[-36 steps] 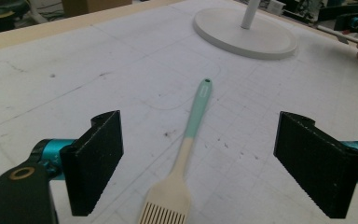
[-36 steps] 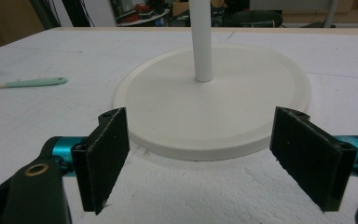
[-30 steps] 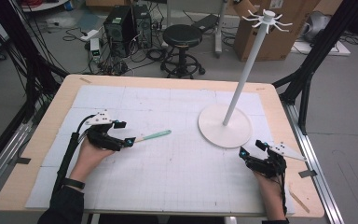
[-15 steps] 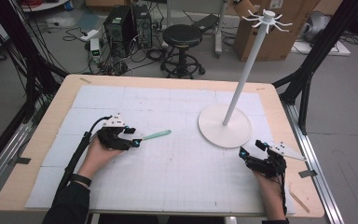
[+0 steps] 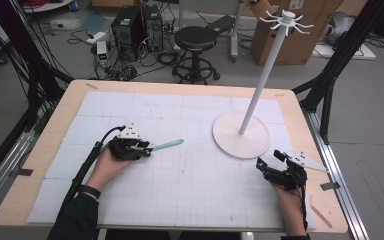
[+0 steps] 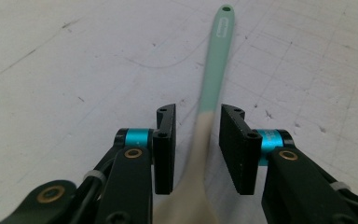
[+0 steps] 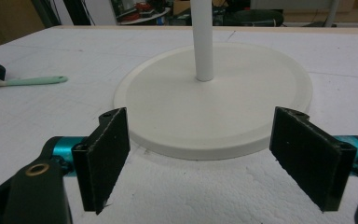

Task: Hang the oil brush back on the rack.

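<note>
Lying lengthwise between the left tool's [image 6: 196, 144] closing, not yet clenched jaws, the spatula [image 6: 212, 88] points its green handle away toward the hook stand [image 5: 241, 134]; the right tool [image 7: 200, 158] rests released.

No legible text, labels or signs.

Matt mint-and-cream silicone-looking spatula [image 6: 213, 88], matt white plastic-looking stand [image 5: 241, 134], rough scuffed white foam-like table cover [image 5: 180, 200], pale wooden table edge [image 5: 25, 195], matt black rubbery jaw pads.
</note>
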Available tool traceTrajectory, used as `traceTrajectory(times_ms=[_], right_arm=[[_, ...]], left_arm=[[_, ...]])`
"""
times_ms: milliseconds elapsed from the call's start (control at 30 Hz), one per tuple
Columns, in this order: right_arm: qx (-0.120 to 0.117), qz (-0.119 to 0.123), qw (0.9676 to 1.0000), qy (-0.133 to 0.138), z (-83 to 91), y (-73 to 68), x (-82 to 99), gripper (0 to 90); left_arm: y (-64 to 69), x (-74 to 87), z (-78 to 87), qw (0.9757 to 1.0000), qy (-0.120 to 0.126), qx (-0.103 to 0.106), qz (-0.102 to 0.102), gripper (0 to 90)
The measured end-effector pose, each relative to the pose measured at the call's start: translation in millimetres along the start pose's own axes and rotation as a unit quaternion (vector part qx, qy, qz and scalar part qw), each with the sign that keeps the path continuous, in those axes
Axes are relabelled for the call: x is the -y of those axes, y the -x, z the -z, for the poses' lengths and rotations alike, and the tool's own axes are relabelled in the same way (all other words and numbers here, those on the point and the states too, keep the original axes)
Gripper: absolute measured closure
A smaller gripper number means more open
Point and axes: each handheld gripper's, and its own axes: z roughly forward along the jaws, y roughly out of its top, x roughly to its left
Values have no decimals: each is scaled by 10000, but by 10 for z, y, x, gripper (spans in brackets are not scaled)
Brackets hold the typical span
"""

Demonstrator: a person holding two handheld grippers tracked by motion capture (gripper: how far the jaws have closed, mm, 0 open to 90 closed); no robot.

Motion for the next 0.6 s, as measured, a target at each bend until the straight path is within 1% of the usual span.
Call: traceTrajectory(times_ms=[33,133,200,233,267,367,400,467,500,600], right_arm=[[-3,1,10000,-2,0,-1,-1,192],[-4,-7,10000,-14,0,-2,-1,192],[-9,9,10000,-20,2,-2,0,192],[-5,17,10000,-19,0,-3,1,193],[-5,17,10000,-19,0,-3,1,193],[-12,56,10000,4,-2,0,1,192],[-5,18,10000,-15,1,-4,1,192],[-4,2,10000,-22,2,-6,1,192],[-11,52,10000,6,-3,0,1,192],[-9,50,10000,3,-3,-1,1,192]], left_arm=[[-4,-4,-2,10000,-15,27,-41,687],[4,-16,-18,9999,-15,72,-73,726],[-3,-10,-22,9999,3,121,-1,760],[-15,-6,-18,9999,-11,144,13,763],[-15,0,-20,9998,16,162,96,763],[-24,-2,-15,9998,2,163,80,784],[-24,-2,-14,9998,1,161,86,796],[-29,-1,-12,9998,-7,170,87,800],[-28,0,-14,9998,6,176,114,801],[-19,-3,-14,9998,0,150,138,803]])
